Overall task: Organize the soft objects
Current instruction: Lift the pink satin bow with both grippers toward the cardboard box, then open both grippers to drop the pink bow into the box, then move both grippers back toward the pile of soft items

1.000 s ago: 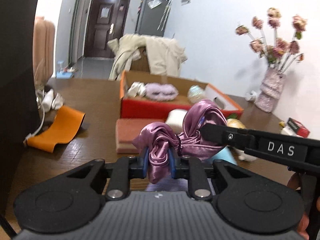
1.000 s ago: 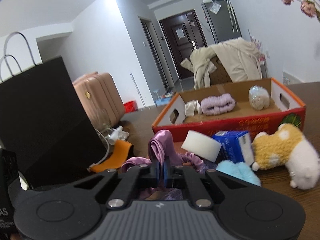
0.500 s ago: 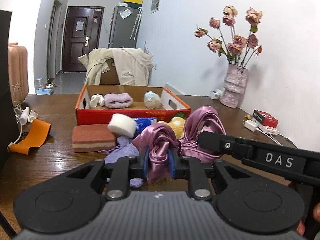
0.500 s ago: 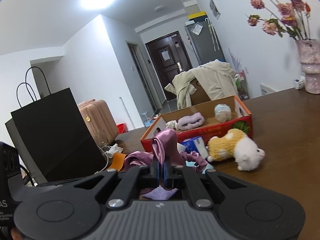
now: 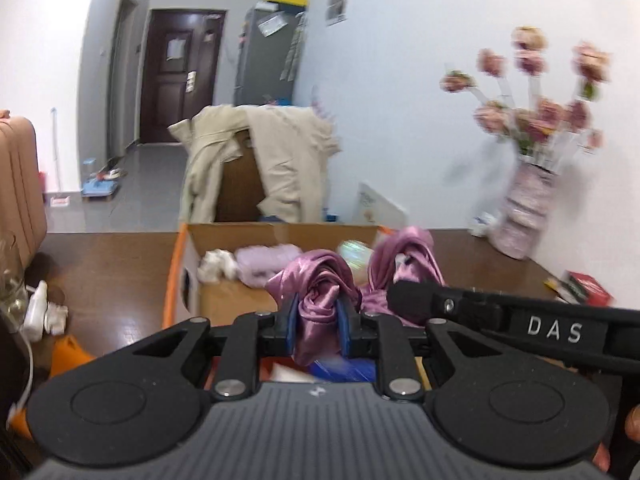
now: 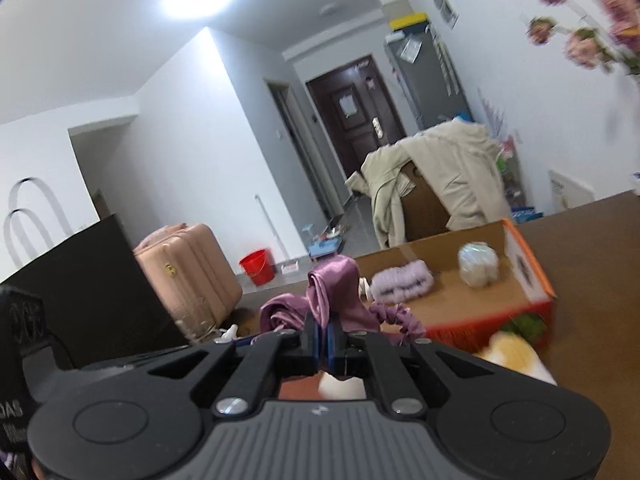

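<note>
Both my hand-held grippers pinch the purple satin cloth [image 5: 320, 300], left hand-held gripper [image 5: 318, 330] and right hand-held gripper [image 6: 323, 338] clamped tight, holding it above the box [image 6: 532, 280]. Best lower together, then release inside.
</note>
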`<state>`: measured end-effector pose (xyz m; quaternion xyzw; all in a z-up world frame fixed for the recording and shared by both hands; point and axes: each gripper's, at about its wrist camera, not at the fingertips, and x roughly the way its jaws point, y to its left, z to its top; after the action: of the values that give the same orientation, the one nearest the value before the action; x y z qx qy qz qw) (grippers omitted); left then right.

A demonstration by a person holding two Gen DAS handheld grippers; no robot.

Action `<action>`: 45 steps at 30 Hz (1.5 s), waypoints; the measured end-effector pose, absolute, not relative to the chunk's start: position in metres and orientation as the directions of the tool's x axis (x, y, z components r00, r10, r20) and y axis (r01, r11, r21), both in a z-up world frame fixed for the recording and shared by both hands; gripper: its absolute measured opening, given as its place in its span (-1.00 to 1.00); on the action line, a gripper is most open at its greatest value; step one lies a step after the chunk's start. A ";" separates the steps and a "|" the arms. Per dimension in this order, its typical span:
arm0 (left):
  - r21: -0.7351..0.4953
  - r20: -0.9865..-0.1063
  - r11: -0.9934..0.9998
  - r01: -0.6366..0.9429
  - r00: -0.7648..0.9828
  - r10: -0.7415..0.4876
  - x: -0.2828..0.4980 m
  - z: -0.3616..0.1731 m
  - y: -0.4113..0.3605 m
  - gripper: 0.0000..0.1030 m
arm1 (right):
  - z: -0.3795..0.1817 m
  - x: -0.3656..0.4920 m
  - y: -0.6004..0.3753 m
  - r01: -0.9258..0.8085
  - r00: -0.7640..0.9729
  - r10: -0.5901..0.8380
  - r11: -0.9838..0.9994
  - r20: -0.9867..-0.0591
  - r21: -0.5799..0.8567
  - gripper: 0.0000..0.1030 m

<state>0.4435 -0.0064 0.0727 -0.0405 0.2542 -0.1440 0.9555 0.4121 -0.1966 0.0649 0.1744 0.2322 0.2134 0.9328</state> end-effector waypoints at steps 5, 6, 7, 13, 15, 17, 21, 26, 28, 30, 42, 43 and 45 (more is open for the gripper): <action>-0.181 -0.591 0.967 0.178 0.766 -0.252 0.536 0.040 0.013 -0.60 | 0.039 0.525 -0.177 -0.277 0.694 0.534 0.818 -0.484 0.505 -0.92; -0.178 -0.616 0.971 0.157 0.752 -0.234 0.553 0.033 0.016 -0.60 | 0.032 0.543 -0.172 -0.262 0.677 0.532 0.820 -0.509 0.509 -0.92; -0.170 -0.638 0.976 0.134 0.740 -0.212 0.567 0.028 0.018 -0.60 | 0.024 0.562 -0.168 -0.248 0.658 0.536 0.818 -0.530 0.519 -0.92; -0.112 -0.664 0.991 0.070 0.737 -0.127 0.608 0.017 0.028 -0.27 | -0.017 0.639 -0.154 -0.123 0.580 0.545 0.793 -0.606 0.596 -0.78; -0.130 -0.649 0.989 0.076 0.747 -0.143 0.610 0.015 0.034 -0.13 | -0.024 0.652 -0.158 -0.088 0.581 0.532 0.793 -0.615 0.603 -0.42; -0.126 -0.653 0.989 0.076 0.744 -0.141 0.612 0.013 0.035 -0.05 | -0.026 0.655 -0.161 -0.082 0.589 0.531 0.790 -0.609 0.608 0.15; -0.125 -0.657 0.989 0.079 0.740 -0.142 0.610 0.014 0.030 -0.04 | -0.020 0.650 -0.167 -0.073 0.617 0.495 0.810 -0.612 0.582 0.29; -0.106 -0.646 0.991 0.081 0.752 -0.131 0.591 0.029 0.025 0.15 | -0.002 0.632 -0.184 -0.074 0.628 0.444 0.851 -0.639 0.520 0.29; -0.100 -0.629 0.991 0.086 0.766 -0.130 0.579 0.038 0.023 0.48 | 0.008 0.619 -0.194 -0.075 0.642 0.425 0.863 -0.639 0.499 0.29; -0.084 -0.607 0.993 0.082 0.786 -0.116 0.562 0.050 0.020 0.63 | 0.021 0.603 -0.204 -0.075 0.665 0.391 0.883 -0.637 0.464 0.29; -0.033 -0.423 0.993 0.114 0.898 -0.117 0.429 0.072 -0.020 1.00 | 0.072 0.448 -0.236 -0.161 0.863 0.181 0.984 -0.473 0.082 0.92; -0.030 -0.413 0.993 0.116 0.903 -0.118 0.416 0.068 -0.025 1.00 | 0.072 0.435 -0.239 -0.152 0.875 0.166 0.986 -0.456 0.067 0.99; -0.018 -0.401 0.991 0.132 0.907 -0.128 0.392 0.062 -0.034 1.00 | 0.068 0.410 -0.246 -0.139 0.891 0.145 0.989 -0.430 0.047 1.00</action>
<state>0.3915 -0.0336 0.0620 0.0045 0.2050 -0.0665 0.9765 0.4105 -0.2463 0.0682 0.0076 0.2219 0.0730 0.9723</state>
